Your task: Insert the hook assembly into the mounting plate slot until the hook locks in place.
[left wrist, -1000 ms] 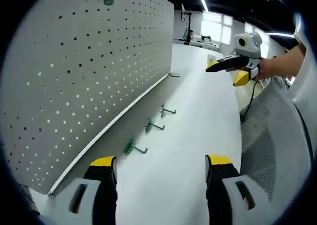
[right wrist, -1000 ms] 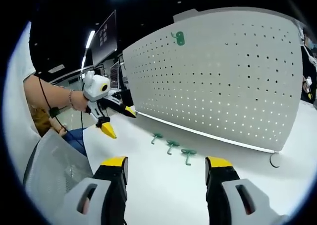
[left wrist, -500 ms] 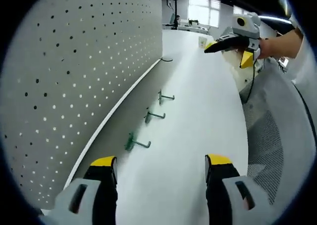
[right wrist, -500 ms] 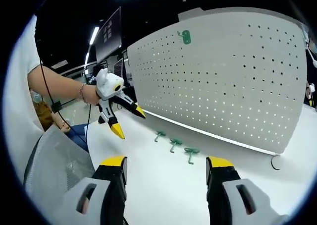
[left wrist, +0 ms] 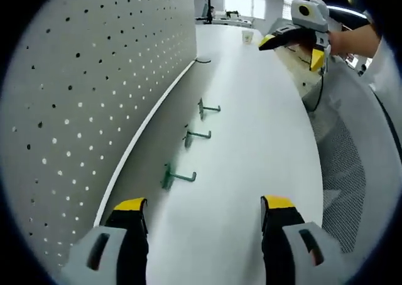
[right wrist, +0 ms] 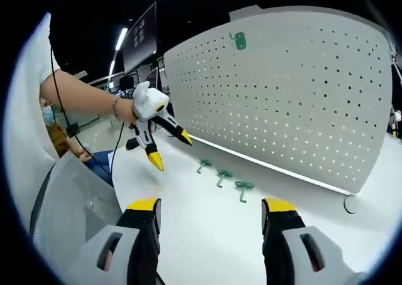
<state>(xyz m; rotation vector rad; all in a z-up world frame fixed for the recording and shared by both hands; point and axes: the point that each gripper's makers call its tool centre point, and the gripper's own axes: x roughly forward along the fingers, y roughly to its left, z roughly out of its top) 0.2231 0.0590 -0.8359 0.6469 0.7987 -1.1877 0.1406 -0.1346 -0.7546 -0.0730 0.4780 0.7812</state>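
My left gripper [left wrist: 204, 213] jaws apart, empty, above white table [left wrist: 264, 134]. My right gripper [right wrist: 209, 213] jaws apart too, holding nothing. Three green hooks [left wrist: 169, 176] [left wrist: 189, 137] [left wrist: 202, 108] lie in row on table, just beside foot of upright pegboard [left wrist: 94, 65]. Fourth green hook [right wrist: 238, 41] hangs high on pegboard. Mesh chair [left wrist: 352, 166] at table edge.

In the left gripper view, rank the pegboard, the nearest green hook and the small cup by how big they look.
1. Pegboard, by far.
2. Nearest green hook.
3. Small cup, though it stands far off, so nearness may mislead.
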